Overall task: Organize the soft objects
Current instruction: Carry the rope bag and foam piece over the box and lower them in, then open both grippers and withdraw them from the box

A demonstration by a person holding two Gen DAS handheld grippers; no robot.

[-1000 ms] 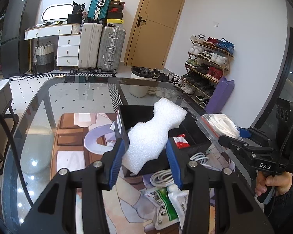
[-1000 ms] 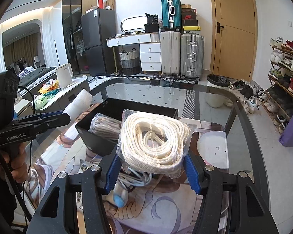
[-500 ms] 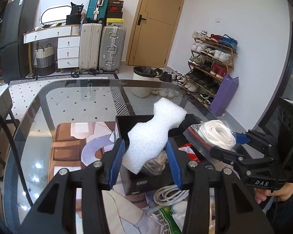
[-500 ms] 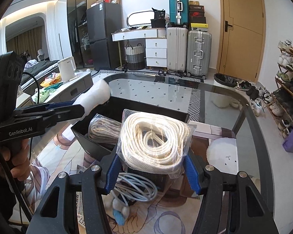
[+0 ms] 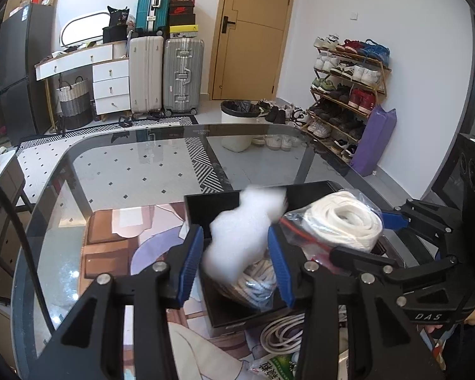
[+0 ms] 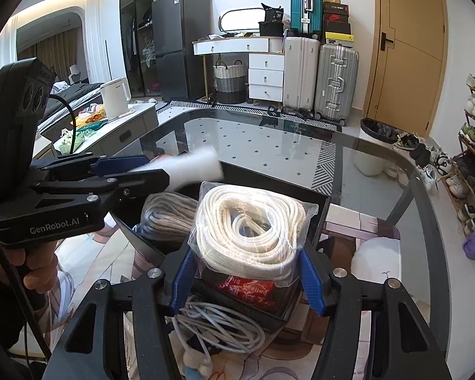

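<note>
Soft things hung over the black bin (image 6: 319, 209) on the glass bench (image 5: 126, 171): the right claw (image 6: 247, 281) was clenched on a bagged coil of white rope (image 6: 250, 224) above its near end, while the left claw (image 5: 236, 266) gripped a blurred white foam piece (image 5: 240, 231) just beside it, over a bagged grey bundle (image 6: 167, 215) lying inside

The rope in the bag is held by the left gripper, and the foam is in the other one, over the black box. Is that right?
Not quite. The right gripper holds the bagged rope, as the right wrist view shows. The left gripper holds the foam. Both are over the black box.
</note>
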